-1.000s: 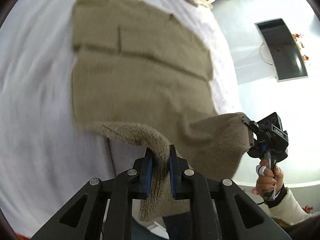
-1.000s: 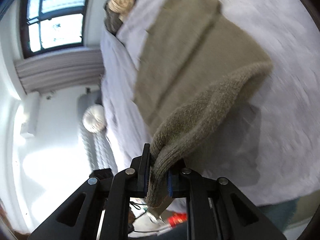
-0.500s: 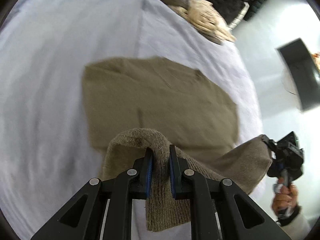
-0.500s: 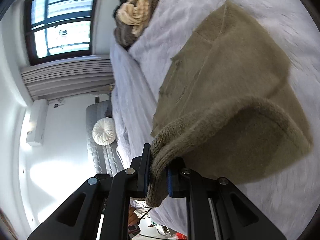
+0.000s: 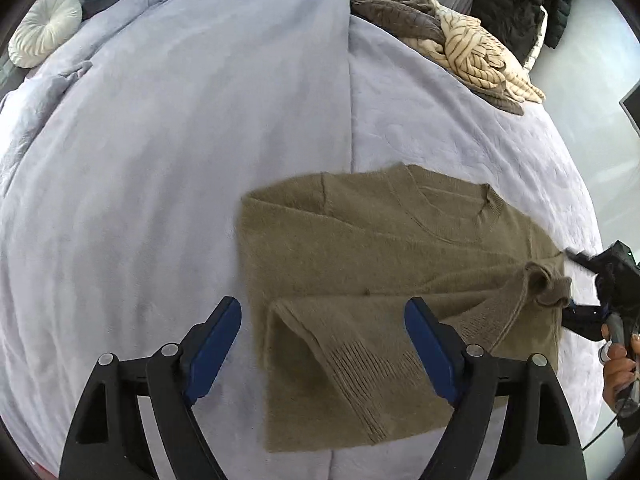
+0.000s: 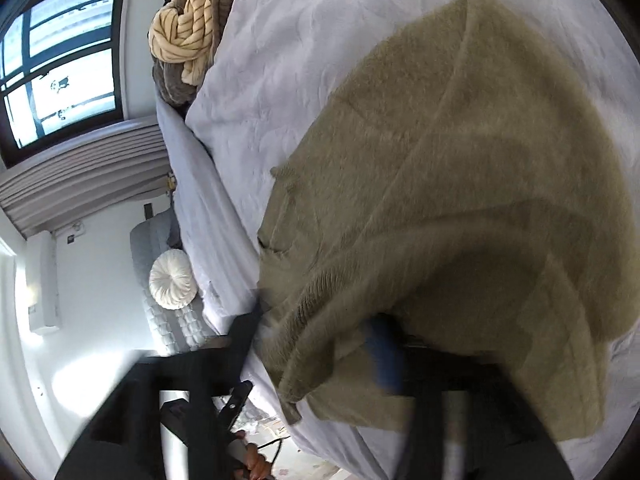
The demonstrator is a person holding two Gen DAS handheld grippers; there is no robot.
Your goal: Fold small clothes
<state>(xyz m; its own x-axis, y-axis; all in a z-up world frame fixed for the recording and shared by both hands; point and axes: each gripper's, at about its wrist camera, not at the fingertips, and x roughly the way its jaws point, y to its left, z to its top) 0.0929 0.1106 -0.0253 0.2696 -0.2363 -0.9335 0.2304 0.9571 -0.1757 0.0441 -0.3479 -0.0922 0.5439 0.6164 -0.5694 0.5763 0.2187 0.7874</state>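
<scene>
The olive-brown knitted sweater (image 5: 384, 280) is being left folded hem-over-body near the pale lilac bed's (image 5: 160, 160) front edge; left gripper (image 5: 322, 344) and right gripper (image 5: 570, 284), just opened, are gripping nothing; further folds are seemingly remaining.

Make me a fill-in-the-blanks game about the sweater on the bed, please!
1. The olive-brown sweater lies on a pale ____ bedspread.
2. The left tongs have just been opening and now stand ____ above the sweater's ribbed hem.
3. Near the far edge of the bed sits a pile of clothes with a cream, ____ knit on top.
4. The round white ____ rests at the head of the bed.

Missing words: lilac; open; striped; cushion
</scene>
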